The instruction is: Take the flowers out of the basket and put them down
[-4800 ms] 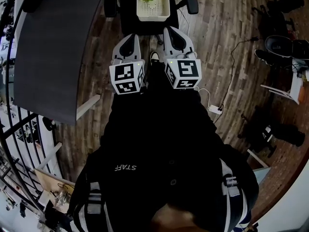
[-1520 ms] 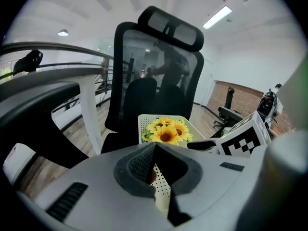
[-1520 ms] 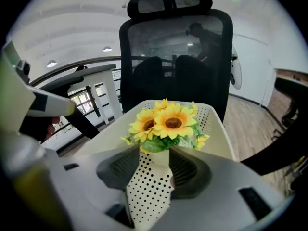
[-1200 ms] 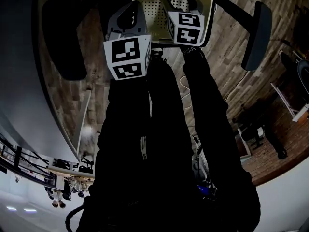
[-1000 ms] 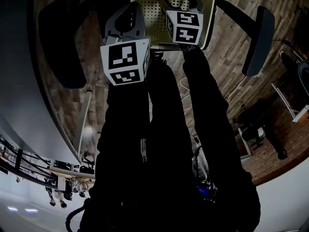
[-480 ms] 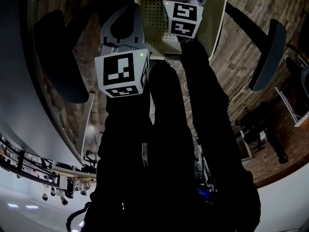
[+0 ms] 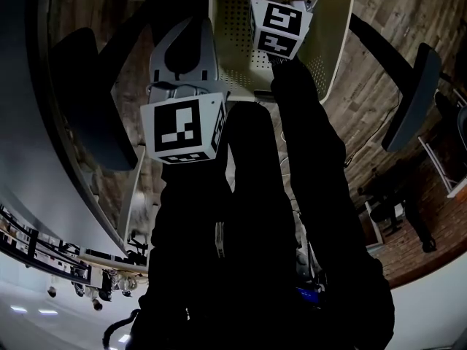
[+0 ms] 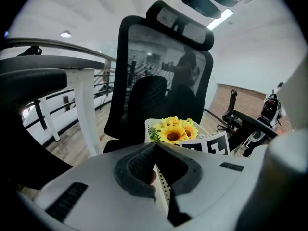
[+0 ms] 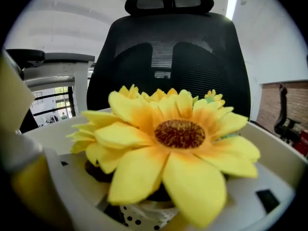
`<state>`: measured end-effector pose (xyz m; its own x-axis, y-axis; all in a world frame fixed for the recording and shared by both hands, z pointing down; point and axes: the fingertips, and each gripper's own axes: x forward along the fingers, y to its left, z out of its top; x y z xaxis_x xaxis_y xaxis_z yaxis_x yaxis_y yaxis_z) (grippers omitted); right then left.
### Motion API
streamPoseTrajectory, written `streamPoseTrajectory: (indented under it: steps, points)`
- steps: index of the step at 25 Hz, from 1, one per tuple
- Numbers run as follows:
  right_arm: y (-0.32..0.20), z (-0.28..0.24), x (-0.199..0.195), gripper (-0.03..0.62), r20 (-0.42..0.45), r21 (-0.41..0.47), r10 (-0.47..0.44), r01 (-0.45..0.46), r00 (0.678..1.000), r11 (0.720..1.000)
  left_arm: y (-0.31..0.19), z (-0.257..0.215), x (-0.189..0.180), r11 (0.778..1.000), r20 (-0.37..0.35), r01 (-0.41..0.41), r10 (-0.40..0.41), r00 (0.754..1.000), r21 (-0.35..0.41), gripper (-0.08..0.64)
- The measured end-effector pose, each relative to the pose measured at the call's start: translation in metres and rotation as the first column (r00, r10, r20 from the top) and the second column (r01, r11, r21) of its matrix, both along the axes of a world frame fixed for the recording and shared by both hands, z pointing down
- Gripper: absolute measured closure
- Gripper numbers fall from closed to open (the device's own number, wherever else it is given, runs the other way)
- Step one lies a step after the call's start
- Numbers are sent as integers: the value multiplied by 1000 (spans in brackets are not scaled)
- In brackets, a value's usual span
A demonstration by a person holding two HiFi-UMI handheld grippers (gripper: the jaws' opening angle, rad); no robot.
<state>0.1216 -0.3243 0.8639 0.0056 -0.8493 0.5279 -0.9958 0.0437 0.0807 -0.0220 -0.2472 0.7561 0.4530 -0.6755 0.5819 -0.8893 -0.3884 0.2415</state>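
1. Right claw point(image 9: 166, 196) is spread wide, one jaw on each side of the flowers point(image 9: 180, 134). The big bloom spills over both jaws and no pinch shows yet. The flowers sit at the 12 o'clock end of the white basket point(image 7: 332, 49), which rests on a chair point(image 9: 163, 57).
2. Risk: closing on petals instead of stems. The stems are hidden under the bloom in the right gripper view, so the bite would be blind. A grab on the head would likely crush petals or slip on the lift.
3. Risk: the bunch parts. Several blooms crowd together, and a pinch on one could leave the rest behind or drag them over the rim.
4. Risk: the basket comes up or slides with the flowers. It looks light. Left claw point(image 8: 154, 147) has its jaws pressed together with nothing in them. It sits at the basket's 9 o'clock side, just beside the wall, and is not holding it down.
5. Risk: the seat may swivel if the reach pushes toward 12 o'clock.
6. Risk: the armrest point(image 7: 412, 97) at 3 o'clock could snag a sideways carry-out.
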Motion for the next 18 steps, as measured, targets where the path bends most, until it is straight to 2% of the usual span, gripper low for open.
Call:
streamPoseTrajectory:
  steps: [1,3,7,18]
  points:
    - [0,-3,1,193,-1,15,7,-7,1000,1000,-1,0,0,1000,0,-1,1,1000,1,560]
    - [0,-8,3,317,-9,40,17,-17,1000,999,-2,1,0,1000,0,-2,2,1000,1,560]
    - [7,-4,6,358,-33,39,1,0,999,999,3,6,1,1000,4,-1,1,1000,-8,560]
    - [32,-44,13,359,-52,79,-13,17,999,997,13,-14,5,1000,1,2,-2,1000,12,560]
